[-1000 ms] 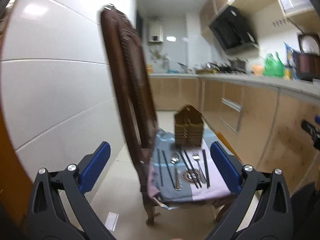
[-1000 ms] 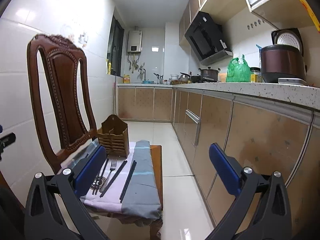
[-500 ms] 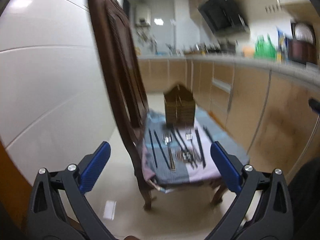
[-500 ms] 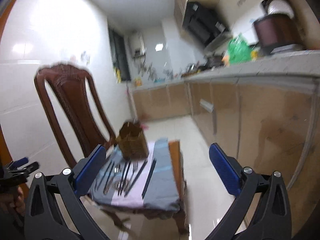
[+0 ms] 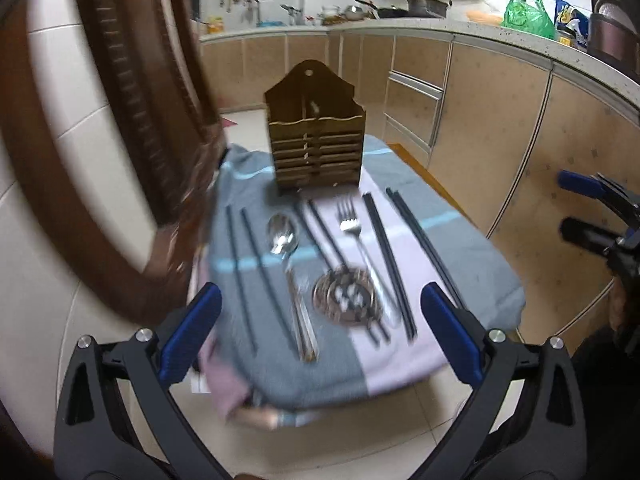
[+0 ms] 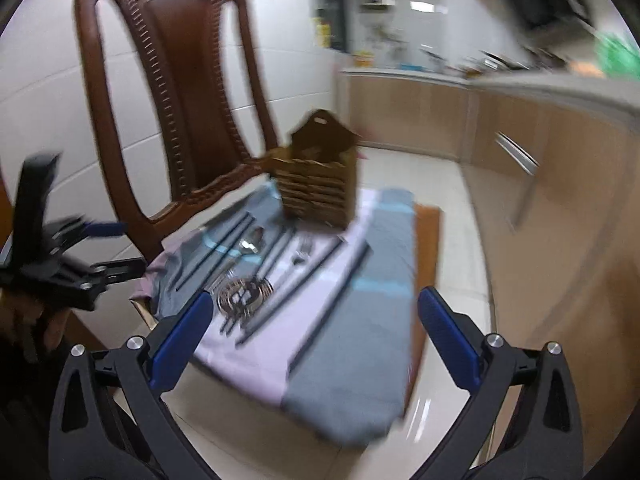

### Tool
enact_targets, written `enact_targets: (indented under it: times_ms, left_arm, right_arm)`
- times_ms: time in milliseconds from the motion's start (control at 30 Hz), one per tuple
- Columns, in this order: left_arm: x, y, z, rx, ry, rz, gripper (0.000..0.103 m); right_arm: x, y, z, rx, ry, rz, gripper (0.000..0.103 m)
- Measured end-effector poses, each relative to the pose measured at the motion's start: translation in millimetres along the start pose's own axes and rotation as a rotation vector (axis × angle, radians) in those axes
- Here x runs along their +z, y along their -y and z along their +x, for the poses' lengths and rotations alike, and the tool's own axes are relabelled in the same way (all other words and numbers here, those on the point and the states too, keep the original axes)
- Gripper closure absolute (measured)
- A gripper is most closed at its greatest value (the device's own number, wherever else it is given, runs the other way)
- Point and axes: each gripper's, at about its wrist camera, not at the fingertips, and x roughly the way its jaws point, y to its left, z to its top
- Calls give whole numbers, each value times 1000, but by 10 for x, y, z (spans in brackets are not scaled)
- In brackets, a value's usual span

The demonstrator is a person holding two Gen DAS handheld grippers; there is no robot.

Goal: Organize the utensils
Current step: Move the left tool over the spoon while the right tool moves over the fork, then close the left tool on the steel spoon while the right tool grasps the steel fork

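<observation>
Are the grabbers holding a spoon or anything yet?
No. The left hand-held gripper and the right hand-held gripper hold nothing; the right's jaws are closing on air. The spoon lies on the cloth.

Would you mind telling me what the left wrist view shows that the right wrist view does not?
Only the left wrist view shows the holder's two empty front compartments, the spoon and fork sharply, and the right gripper at its edge. Only the right wrist view shows the whole chair back and the left gripper. Both share the cloth, chopsticks and round strainer.
</observation>
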Motion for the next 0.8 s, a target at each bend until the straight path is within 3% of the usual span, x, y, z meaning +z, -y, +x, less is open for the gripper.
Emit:
enact_targets:
  times_ms: [100,167,300,400,533,800]
  left_arm:
    - [367,-77,455,-20,-54,12,19]
    - [525,-111,723,-33,-98,43,36]
    - [639,-186,1238,-18,-172,83,43]
    - [613,-381,1557,-36,-217,20,53]
    - [605,-494,1849,-30,-273,-16,58]
    - [619,-610,2100,-12,-306,-29,67]
  right_arm:
    - [324,136,583,124,-66,-30,29]
    - [448,231,921,198,-96,-18,39]
    - [504,383,1542,288,-178,40,52]
    - [439,428,1922,344,-255,72,62]
    - [391,437,2264,362,-312,74,62]
    - [307,601,2591,394,-363,106,62]
